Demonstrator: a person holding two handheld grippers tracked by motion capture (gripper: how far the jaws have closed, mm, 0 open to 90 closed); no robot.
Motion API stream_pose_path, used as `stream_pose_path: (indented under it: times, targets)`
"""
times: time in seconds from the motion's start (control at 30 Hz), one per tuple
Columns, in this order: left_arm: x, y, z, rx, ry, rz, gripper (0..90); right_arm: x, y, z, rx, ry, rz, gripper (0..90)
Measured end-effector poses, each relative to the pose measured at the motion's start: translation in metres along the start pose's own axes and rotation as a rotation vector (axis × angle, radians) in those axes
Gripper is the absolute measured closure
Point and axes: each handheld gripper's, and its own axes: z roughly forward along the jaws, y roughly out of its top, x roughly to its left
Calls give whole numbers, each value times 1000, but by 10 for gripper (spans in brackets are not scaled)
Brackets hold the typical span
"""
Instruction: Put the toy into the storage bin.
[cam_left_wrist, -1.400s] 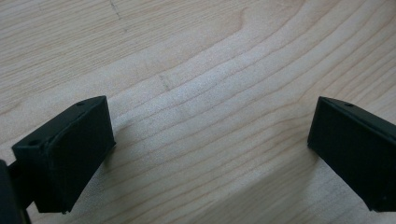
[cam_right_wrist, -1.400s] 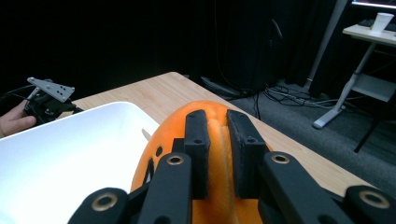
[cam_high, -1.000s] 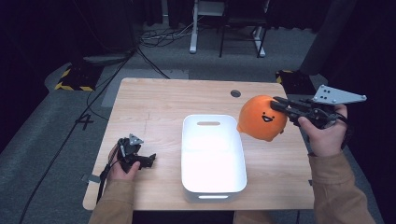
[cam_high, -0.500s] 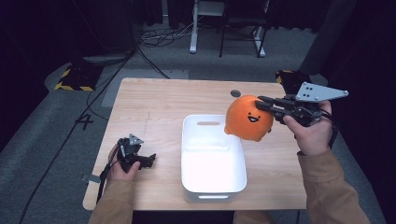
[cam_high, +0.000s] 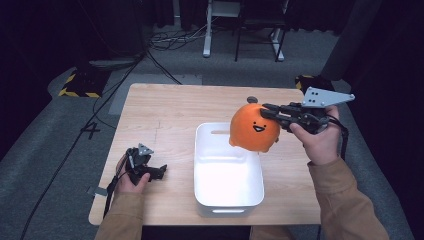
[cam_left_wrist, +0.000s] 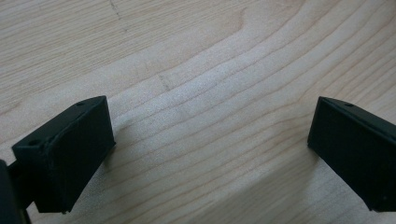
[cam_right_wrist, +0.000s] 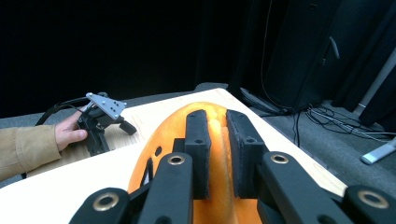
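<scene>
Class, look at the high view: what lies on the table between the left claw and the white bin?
Only bare wood: the left claw and white bin have nothing between them on the table.

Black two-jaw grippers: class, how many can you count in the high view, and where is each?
2. The left black two-jaw gripper rests on the light wooden table; the right black two-jaw gripper pinches the orange smiling plush toy above the white plastic bin.

Tan sleeves; black grippers, grey three-cornered plates, brass screws on the fingers

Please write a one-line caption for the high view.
Right claw carries an orange plush toy above the white bin; left claw rests open.
</scene>
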Motion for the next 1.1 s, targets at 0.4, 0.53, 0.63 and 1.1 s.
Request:
stream_pose_path:
  times: [0.4,0.53,0.63,1.1]
  targets:
    - [0,0,0,1,1,1,6,10,0,30,5,49,-35,802]
    - [0,0,0,-3,2,0,6,13,-3,41,14,63,-32,802]
    - [0,0,0,-2,2,0,6,15,-5,47,18,73,-30,802]
    - [0,0,0,-3,2,1,5,25,-16,75,46,106,-25,801]
